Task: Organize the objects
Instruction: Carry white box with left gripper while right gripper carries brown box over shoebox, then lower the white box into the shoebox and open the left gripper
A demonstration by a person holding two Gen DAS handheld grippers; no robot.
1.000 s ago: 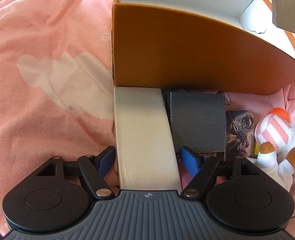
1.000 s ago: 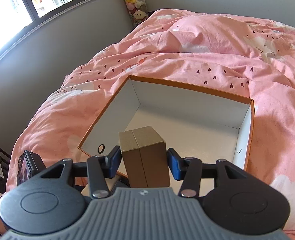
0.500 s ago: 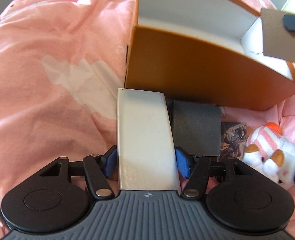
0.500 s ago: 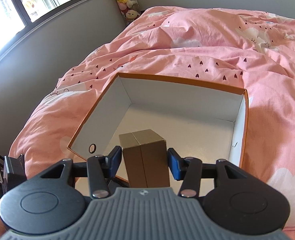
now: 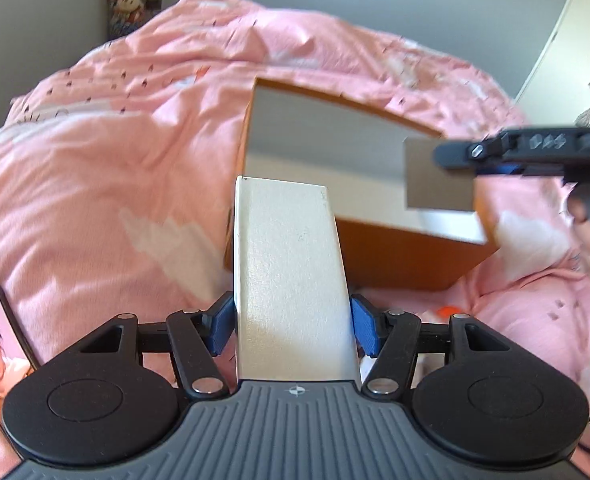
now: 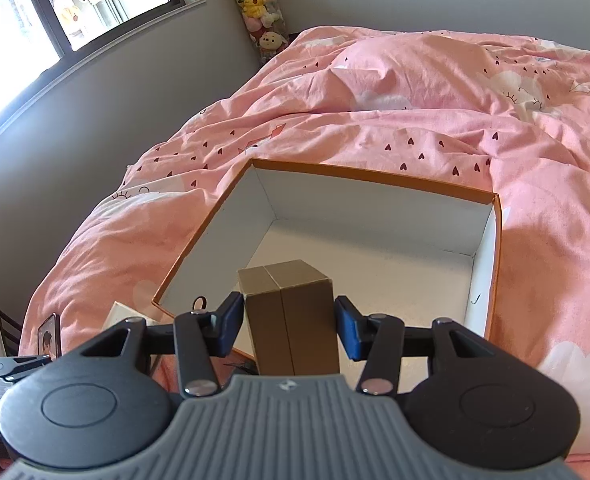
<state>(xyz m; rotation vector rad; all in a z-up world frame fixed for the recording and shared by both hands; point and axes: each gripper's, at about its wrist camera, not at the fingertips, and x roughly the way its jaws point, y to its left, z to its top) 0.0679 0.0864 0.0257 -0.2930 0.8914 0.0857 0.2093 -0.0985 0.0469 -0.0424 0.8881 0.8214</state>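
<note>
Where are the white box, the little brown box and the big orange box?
white box [image 5: 291, 276]: left wrist view, on its broad top face.
brown box [image 6: 295, 320]: right wrist view, on its front face.
orange box [image 6: 375, 174]: right wrist view, on its far rim.

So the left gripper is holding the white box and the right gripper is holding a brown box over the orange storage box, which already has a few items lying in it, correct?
Not quite: the orange storage box has nothing in it, as the right wrist view shows. The rest holds: the left gripper holds the white box, the right gripper the brown box over it.
</note>
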